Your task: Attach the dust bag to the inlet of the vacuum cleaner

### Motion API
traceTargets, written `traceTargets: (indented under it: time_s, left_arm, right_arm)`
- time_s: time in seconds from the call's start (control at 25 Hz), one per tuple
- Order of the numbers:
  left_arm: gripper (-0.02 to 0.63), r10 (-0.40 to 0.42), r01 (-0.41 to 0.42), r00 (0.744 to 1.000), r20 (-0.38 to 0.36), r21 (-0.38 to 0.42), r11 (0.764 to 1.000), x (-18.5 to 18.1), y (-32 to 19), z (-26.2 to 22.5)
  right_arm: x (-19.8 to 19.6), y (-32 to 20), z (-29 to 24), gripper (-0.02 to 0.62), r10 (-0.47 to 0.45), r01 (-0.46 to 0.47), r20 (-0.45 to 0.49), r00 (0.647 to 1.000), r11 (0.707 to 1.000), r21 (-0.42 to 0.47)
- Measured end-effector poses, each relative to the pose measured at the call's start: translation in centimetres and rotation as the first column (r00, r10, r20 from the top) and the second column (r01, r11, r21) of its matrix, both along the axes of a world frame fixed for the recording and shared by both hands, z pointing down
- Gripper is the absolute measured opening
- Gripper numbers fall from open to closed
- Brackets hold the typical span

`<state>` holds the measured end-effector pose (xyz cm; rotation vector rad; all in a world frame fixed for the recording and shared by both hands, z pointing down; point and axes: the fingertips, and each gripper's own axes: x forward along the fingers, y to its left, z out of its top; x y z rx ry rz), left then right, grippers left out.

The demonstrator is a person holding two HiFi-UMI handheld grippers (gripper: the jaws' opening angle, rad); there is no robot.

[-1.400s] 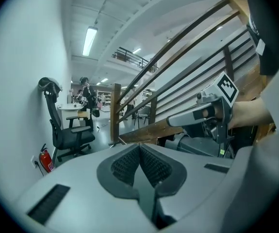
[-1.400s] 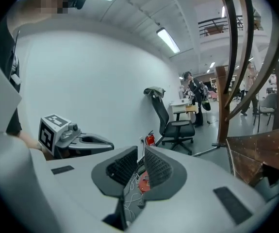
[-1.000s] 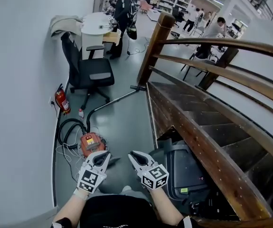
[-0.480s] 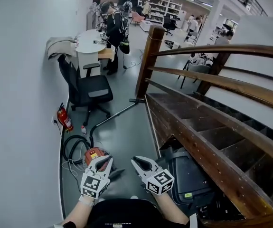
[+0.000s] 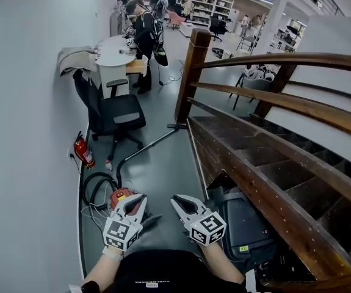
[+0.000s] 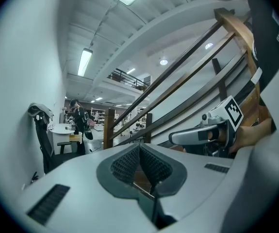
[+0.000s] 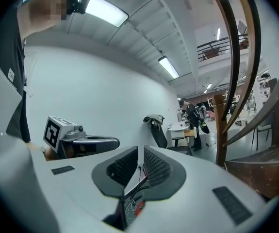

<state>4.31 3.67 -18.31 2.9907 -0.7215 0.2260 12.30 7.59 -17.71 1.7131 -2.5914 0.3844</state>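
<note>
The orange vacuum cleaner sits on the grey floor by the wall, with its black hose coiled beside it and its wand running towards the stair post. My left gripper hovers over the vacuum's near right side, shut with nothing in it. My right gripper is held level beside it, a hand's width to the right, also shut and empty. Each gripper view shows the other gripper alongside. In the right gripper view a bit of orange shows low between the jaws. No dust bag is in view.
A wooden staircase with curved rails fills the right. Under it sits a black box. By the wall are a fire extinguisher and an office chair. A person stands at a round table far back.
Both grippers have risen together and now sit a little further right in the head view. The left one now covers more of the vacuum. The jaws have stayed shut.
</note>
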Motion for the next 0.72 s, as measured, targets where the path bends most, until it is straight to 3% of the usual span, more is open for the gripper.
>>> traceTargets:
  time_s: [0.12,0.36,0.72]
  left_arm:
    - [0.017,0.004,-0.004,1.000,-0.031,0.004,1.000,0.24,-0.18,-0.41]
    - [0.015,-0.005,0.005,1.000,-0.002,0.058,0.998,0.25,-0.29,-0.63]
    - [0.015,0.019,-0.019,0.999,-0.037,0.014,1.000,0.07,0.22,-0.58]
  right_arm:
    - [0.35,-0.14,-0.18,0.057,0.004,-0.004,-0.002,1.000,1.000,0.005]
    - [0.72,-0.25,-0.50,0.057,0.016,-0.016,-0.004,1.000,1.000,0.011]
    - [0.79,0.07,-0.54,0.057,0.017,-0.017,-0.007,1.000,1.000,0.015]
